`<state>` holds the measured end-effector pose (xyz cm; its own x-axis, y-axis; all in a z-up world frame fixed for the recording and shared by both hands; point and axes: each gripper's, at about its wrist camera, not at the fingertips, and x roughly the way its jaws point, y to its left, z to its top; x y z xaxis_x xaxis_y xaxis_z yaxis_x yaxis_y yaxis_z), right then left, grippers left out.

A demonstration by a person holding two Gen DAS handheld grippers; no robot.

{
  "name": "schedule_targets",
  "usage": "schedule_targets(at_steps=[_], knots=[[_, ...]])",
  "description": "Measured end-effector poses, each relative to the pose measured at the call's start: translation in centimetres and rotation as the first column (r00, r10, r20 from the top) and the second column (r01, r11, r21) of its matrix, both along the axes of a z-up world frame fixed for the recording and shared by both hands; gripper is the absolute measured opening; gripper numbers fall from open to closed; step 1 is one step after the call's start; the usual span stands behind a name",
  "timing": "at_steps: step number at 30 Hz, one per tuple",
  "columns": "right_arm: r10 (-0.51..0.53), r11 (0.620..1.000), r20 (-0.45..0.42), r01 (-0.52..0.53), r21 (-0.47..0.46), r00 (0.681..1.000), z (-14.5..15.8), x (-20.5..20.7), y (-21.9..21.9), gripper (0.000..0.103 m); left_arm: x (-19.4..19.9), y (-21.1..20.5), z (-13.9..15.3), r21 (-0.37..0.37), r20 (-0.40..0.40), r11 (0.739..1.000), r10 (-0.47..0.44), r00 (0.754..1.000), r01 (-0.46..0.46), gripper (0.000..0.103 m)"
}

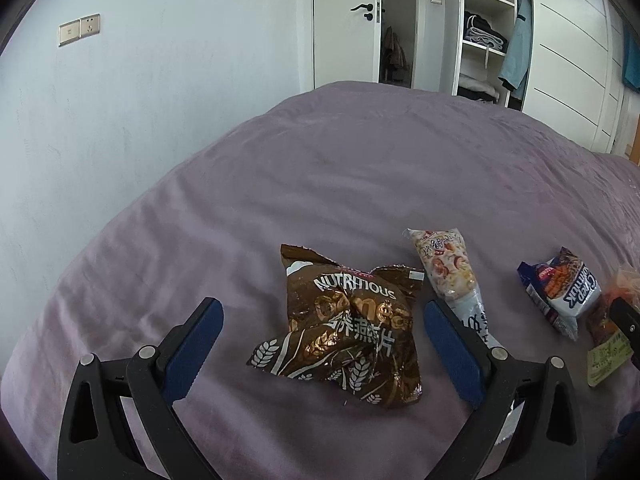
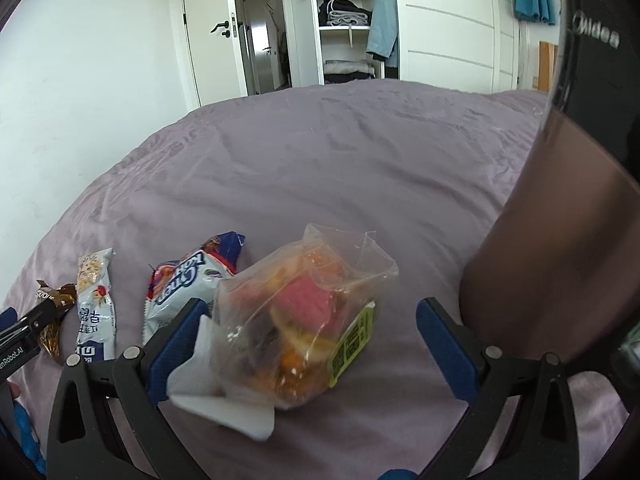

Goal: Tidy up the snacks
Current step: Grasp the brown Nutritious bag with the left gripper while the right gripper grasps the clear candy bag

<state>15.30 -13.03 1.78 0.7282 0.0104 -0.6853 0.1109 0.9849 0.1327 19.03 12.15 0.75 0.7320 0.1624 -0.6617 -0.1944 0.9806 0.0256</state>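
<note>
A brown oatmeal bag (image 1: pixel 344 328) lies on the purple bed (image 1: pixel 320 184) between the open fingers of my left gripper (image 1: pixel 322 340). A long white snack packet (image 1: pixel 448 272) lies just right of it, then a blue and white snack pack (image 1: pixel 560 292). In the right wrist view a clear bag of orange and pink snacks (image 2: pixel 304 320) with a green label lies between the open fingers of my right gripper (image 2: pixel 308 340). The blue and white pack (image 2: pixel 188 284), the white packet (image 2: pixel 96 304) and the brown bag (image 2: pixel 56 304) lie to its left.
A dark box marked Midea (image 2: pixel 560 240) stands on the bed close to the right finger. The left gripper's finger (image 2: pixel 24 336) shows at the left edge. A white wall (image 1: pixel 140 100), a door and an open wardrobe (image 1: pixel 488 32) are beyond the bed.
</note>
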Motion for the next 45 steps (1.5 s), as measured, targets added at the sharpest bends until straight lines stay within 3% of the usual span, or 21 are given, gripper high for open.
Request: schedule_targets(at_steps=[14,16,17,25,32,38,39,43,45], knots=[[0.068,0.994,0.048,-0.072,0.083,0.997,-2.0,0.9,-0.6,0.103,2.2,0.5,-2.4,-0.064,-0.078,0.997,-0.037,0.996,0.032,0.098],[0.065,0.994,0.051,-0.07,0.087,0.997,-2.4,0.9,-0.6,0.09,2.3,0.5,-2.6,-0.071,-0.078,0.997,-0.041,0.996,0.036,0.098],[0.064,0.993,0.053,-0.069,0.098,0.997,-2.6,0.9,-0.8,0.089,2.4,0.5,-2.8,-0.073,-0.082,0.997,-0.046,0.996,0.04,0.098],[0.061,0.988,0.052,-0.068,0.142,0.997,-3.5,1.0,-1.3,0.088,3.5,1.1,-3.9,-0.122,-0.166,0.991,-0.067,0.984,0.047,0.101],[0.063,0.984,0.051,-0.07,0.161,0.997,-3.6,1.1,-1.6,0.088,3.3,0.9,-4.0,-0.116,-0.202,0.993,-0.058,0.978,0.035,0.102],[0.05,0.983,0.06,-0.06,0.175,0.997,-3.7,0.7,-2.3,0.066,3.2,0.5,-4.0,-0.081,-0.202,0.996,-0.059,0.978,0.043,0.101],[0.048,0.982,0.061,-0.059,0.178,0.997,-3.7,0.7,-2.3,0.062,2.9,0.5,-3.9,-0.075,-0.183,0.996,-0.056,0.982,0.043,0.097],[0.046,0.983,0.067,-0.057,0.173,0.997,-3.7,0.6,-2.1,0.057,1.6,1.0,-3.4,-0.081,-0.116,0.996,-0.043,0.992,0.034,0.065],[0.046,0.984,0.069,-0.058,0.17,0.997,-3.8,0.6,-2.0,0.055,1.1,1.1,-3.4,-0.073,-0.097,0.997,-0.042,0.994,0.035,0.062]])
